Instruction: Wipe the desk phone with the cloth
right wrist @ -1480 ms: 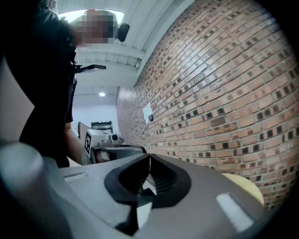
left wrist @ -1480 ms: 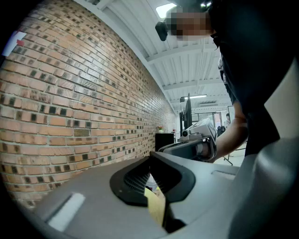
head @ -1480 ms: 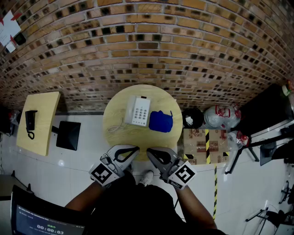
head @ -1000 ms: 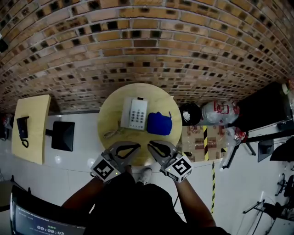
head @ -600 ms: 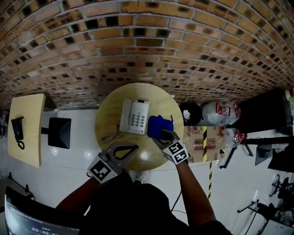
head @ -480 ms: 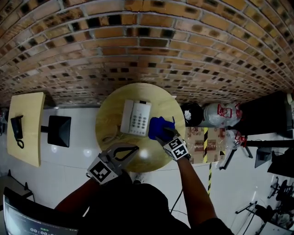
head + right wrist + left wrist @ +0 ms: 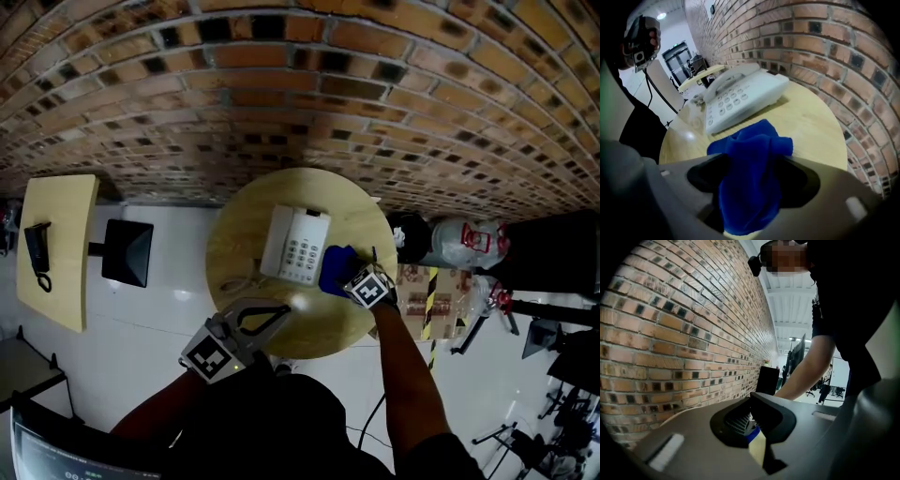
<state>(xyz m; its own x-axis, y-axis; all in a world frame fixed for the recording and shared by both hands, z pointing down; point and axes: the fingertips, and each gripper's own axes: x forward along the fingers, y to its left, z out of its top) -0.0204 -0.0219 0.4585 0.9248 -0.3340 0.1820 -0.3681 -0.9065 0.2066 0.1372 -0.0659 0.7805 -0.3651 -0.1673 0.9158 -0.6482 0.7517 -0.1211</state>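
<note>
The white desk phone point(image 7: 298, 246) lies on the round wooden table point(image 7: 242, 246), its keypad plain in the right gripper view point(image 7: 740, 93). A crumpled blue cloth point(image 7: 334, 266) sits just right of it. My right gripper point(image 7: 349, 277) is down over the cloth; its jaws are opening, and the cloth point(image 7: 750, 178) bunches up between them without being pinched. My left gripper point(image 7: 281, 309) hovers at the table's near edge, shut and empty; its own view point(image 7: 752, 420) shows the tips meeting.
The phone's coiled cord point(image 7: 239, 284) trails left on the table. A brick wall runs close behind. On the floor, a black box point(image 7: 127, 251) and a side table with a black phone point(image 7: 37, 246) stand left; bags point(image 7: 464, 239) and a taped box point(image 7: 422, 291) right.
My right gripper has travelled from the table's near edge forward onto the blue cloth, and its jaws have spread. The left gripper has stayed at the near edge.
</note>
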